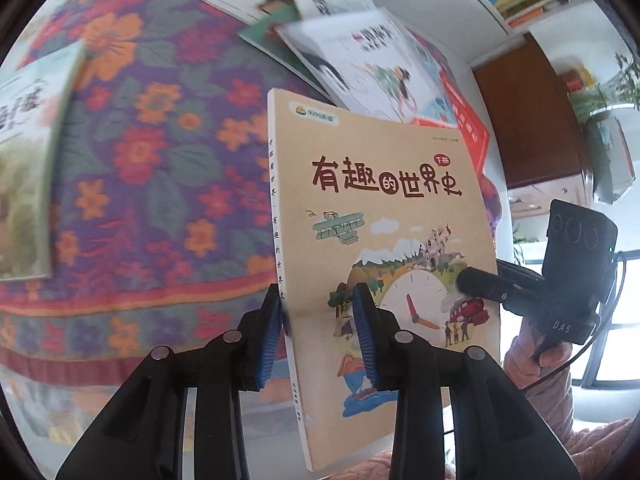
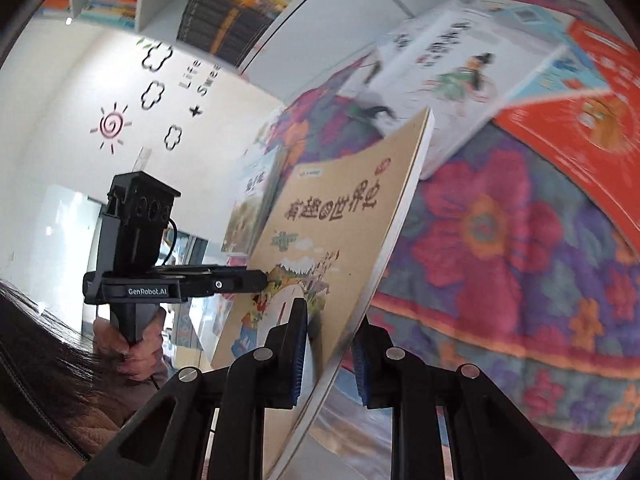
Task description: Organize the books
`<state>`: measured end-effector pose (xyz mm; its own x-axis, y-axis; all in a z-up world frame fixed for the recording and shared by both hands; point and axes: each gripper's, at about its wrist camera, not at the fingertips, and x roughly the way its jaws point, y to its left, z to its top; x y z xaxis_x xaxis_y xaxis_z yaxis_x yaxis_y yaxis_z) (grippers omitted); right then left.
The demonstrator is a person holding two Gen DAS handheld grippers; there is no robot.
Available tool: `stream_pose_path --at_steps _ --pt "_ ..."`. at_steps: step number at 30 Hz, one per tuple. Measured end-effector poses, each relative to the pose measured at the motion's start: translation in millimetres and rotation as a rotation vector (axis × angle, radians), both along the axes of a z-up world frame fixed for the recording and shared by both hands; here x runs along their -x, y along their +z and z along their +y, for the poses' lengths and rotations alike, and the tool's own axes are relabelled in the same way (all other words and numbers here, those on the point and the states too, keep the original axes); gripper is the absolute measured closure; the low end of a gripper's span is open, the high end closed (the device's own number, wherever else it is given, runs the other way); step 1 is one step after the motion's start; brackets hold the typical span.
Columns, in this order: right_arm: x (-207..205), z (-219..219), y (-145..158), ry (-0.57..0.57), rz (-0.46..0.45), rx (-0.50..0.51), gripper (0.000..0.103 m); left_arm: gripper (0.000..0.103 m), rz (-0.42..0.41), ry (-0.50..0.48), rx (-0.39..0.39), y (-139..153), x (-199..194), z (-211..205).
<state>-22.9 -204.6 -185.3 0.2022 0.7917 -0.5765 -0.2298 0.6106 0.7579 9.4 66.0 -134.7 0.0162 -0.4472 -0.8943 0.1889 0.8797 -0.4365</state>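
A tan book with a clock picture on its cover (image 1: 384,216) is held in the air above the floral cloth. My left gripper (image 1: 318,332) straddles its spine edge, blue pads on each side of the book. My right gripper (image 2: 330,356) straddles the opposite page edge of the same book (image 2: 336,232). Each gripper shows in the other's view: the right one (image 1: 480,280) at the book's right edge, the left one (image 2: 256,280) at its left edge. Several other books (image 1: 360,52) lie in a loose pile at the far side of the cloth.
A floral cloth (image 1: 152,152) covers the surface. A green-covered book (image 1: 28,168) lies at the left. A red book (image 2: 592,120) lies at the right of the pile. White shelves with book rows (image 2: 240,4) stand behind. A brown cabinet (image 1: 528,116) stands at the right.
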Motion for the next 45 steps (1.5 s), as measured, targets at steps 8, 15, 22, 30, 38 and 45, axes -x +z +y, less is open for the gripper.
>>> stream_pose_path --at_steps 8,15,22,30,38,45 --pt "-15.9 62.3 27.5 0.05 -0.058 -0.005 0.082 0.071 -0.053 0.066 0.026 20.0 -12.0 59.2" --pt "-34.1 117.1 40.7 0.076 -0.088 -0.036 0.082 0.07 -0.106 0.117 0.021 35.7 -24.0 121.6" --pt "-61.6 183.2 45.7 0.116 -0.115 -0.054 0.082 0.07 -0.143 0.197 0.021 38.0 -42.6 191.5" --pt "-96.5 245.5 45.2 0.151 -0.131 -0.05 0.082 0.07 -0.177 0.273 0.021 30.3 -71.5 249.8" --pt "-130.3 298.3 24.4 0.169 -0.106 -0.021 0.082 0.069 -0.171 0.316 0.008 1.1 -105.4 290.0" --pt "-150.4 326.1 8.7 0.17 -0.086 0.024 0.082 0.07 -0.155 0.357 -0.007 -21.6 -124.9 310.8"
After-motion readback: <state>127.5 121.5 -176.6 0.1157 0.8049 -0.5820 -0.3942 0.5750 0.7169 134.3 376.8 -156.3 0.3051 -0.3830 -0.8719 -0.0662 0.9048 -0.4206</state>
